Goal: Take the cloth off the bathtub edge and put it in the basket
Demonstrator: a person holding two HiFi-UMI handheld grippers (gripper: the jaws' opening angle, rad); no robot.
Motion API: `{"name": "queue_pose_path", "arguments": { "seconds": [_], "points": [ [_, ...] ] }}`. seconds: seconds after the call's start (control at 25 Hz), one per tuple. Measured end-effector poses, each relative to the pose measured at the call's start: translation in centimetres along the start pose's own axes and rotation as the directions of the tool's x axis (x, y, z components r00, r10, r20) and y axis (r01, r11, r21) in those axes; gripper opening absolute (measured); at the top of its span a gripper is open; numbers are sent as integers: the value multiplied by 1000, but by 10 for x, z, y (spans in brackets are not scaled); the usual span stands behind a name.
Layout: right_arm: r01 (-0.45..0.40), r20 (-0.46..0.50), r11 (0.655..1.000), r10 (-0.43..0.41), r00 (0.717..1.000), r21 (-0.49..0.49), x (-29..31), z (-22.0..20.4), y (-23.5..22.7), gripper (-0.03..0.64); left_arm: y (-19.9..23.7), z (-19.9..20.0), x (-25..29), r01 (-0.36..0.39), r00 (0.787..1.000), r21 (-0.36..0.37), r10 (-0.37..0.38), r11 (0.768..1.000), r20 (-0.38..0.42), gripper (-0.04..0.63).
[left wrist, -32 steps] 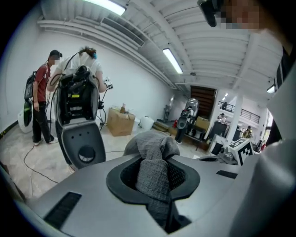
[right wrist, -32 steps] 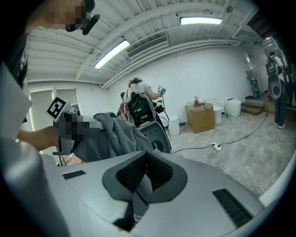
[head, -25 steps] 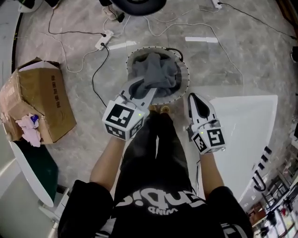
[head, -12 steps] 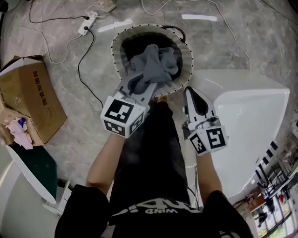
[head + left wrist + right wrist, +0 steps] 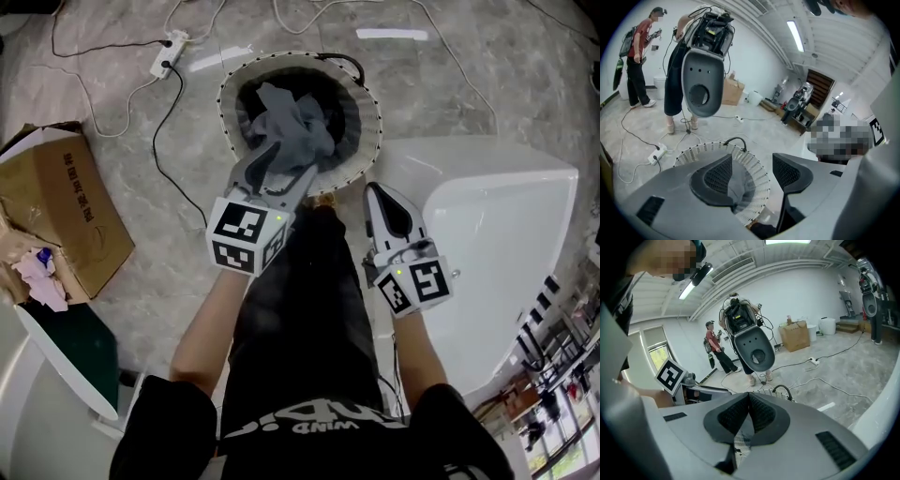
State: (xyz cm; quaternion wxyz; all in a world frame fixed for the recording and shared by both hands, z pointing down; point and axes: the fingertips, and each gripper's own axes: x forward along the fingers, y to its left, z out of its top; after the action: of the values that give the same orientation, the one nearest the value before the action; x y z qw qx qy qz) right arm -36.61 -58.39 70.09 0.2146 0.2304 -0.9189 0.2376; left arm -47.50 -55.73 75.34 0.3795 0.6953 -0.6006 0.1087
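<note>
The round white slatted basket [image 5: 367, 112] stands on the floor in front of me, beside the white bathtub [image 5: 497, 244]. The grey cloth [image 5: 292, 127] lies bunched inside it. My left gripper [image 5: 289, 161] hangs over the basket's near rim. Its jaws have just been opening and now stand apart, pads off the cloth. Between them the left gripper view shows the basket [image 5: 757, 166] with the cloth [image 5: 736, 185] down inside. My right gripper [image 5: 375, 193] is at the basket's right side by the tub corner, shut with nothing in it; its jaws [image 5: 749, 411] meet.
A torn cardboard box [image 5: 56, 216] sits on the marble floor at left. A power strip [image 5: 164, 54] and cables trail behind the basket. A grey machine on a stand [image 5: 701, 84] and a standing person [image 5: 640, 61] are farther back.
Both grippers have come down toward the basket. The left jaws, shut on the cloth before, now stand apart, and the cloth has sunk into the basket.
</note>
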Motion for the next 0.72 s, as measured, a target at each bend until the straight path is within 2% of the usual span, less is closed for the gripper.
{"name": "queue_pose_path", "arguments": {
  "seconds": [0.28, 0.48, 0.6, 0.72],
  "points": [
    [-34, -9, 999, 33, 999, -14, -4, 7, 17, 14, 0, 8, -18, -13, 1000, 9, 13, 1000, 11, 264],
    [-58, 13, 997, 59, 998, -48, -18, 42, 32, 14, -12, 40, -52, -27, 998, 26, 25, 999, 58, 181],
    [-68, 24, 996, 69, 997, -56, -36, 70, 49, 14, -30, 60, -82, -6, 998, 26, 4, 1000, 59, 119],
    [-88, 47, 992, 92, 995, -89, -51, 104, 61, 14, -47, 92, -108, 5, 995, 41, -9, 999, 98, 62]
  ]
}}
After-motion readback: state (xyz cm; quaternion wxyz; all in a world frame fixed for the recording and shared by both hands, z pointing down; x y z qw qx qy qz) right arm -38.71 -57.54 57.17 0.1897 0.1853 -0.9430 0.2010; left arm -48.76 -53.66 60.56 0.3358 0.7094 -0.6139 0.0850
